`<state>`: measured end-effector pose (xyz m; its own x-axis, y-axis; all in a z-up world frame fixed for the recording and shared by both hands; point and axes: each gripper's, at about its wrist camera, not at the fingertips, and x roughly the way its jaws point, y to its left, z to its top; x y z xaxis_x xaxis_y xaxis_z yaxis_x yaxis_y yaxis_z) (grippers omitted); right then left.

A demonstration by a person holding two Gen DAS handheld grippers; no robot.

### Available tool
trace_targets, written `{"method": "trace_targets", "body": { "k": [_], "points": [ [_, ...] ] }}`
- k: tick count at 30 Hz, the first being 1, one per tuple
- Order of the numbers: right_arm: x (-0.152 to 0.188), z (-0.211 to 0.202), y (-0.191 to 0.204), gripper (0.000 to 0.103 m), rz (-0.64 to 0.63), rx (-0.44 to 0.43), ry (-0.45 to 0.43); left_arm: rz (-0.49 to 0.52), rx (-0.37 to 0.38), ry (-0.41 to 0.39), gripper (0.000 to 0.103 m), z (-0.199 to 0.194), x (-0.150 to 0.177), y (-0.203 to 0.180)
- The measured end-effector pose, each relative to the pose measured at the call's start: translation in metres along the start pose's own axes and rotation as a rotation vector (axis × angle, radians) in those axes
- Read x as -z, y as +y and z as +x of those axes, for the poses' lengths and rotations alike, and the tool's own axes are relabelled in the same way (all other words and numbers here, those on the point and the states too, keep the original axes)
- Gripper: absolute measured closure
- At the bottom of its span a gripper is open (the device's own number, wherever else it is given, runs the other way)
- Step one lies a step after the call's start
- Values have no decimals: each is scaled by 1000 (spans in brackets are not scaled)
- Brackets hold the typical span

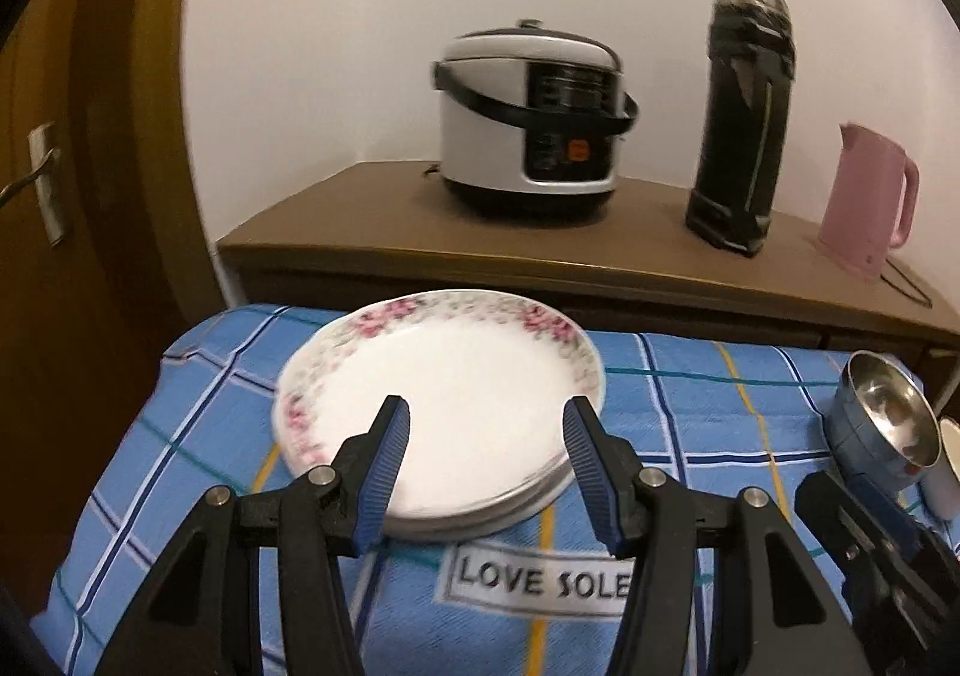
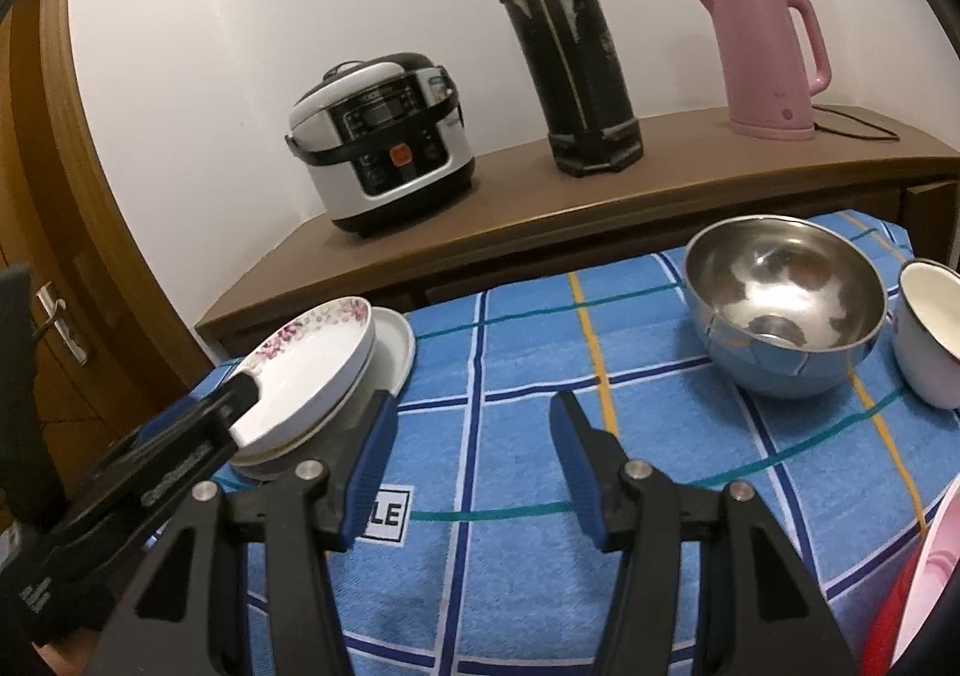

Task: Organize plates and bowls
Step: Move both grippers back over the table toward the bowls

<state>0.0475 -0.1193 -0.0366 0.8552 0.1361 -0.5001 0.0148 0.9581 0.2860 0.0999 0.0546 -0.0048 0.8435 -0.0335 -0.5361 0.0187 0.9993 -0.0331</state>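
So the plates (image 1: 456, 406) were sitting in a stack at the left end of the blue checked cloth (image 1: 690, 406), floral one on top, with at least one plain white plate under it. From the right-hand camera the top plate (image 2: 312, 370) looked tilted, its rim lifted toward 11 o'clock off the white one below.

The left gripper (image 1: 486, 472) was hovering over the near edge of the stack, its blue pads roughly half spread, one on each side of the plate's near rim. Couldn't see the pads actually pressing on anything, so I'd call it empty-handed. In the right camera that same gripper (image 2: 240, 388) came in from 8 o'clock with a fingertip right at the top plate's rim; touching or not, can't tell.

The right gripper (image 2: 474, 466) was also about half spread, with nothing but bare cloth between the pads. The stack was at its 10 o'clock, and the steel bowl (image 2: 786, 304) was at 1 o'clock, well apart from the plates. A white cup (image 2: 930, 334) sat just beside the bowl at 3 o'clock.

Behind the cloth, on the brown cabinet (image 2: 600, 196): a rice cooker (image 2: 378, 141), a black flask (image 2: 570, 57) and a pink kettle (image 2: 768, 57).
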Motion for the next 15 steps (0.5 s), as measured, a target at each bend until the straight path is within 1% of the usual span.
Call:
{"method": "trace_targets", "body": {
  "k": [3,6,15],
  "points": [
    [-3,0,-5,48,5,9,-5,-15,15,24,47,5,0,-5],
    [-5,-1,-11,47,22,7,12,-37,52,26,47,0,3,-7],
    [0,-21,-15,47,-1,11,27,-52,85,64,47,-16,17,-21]
  ]
}}
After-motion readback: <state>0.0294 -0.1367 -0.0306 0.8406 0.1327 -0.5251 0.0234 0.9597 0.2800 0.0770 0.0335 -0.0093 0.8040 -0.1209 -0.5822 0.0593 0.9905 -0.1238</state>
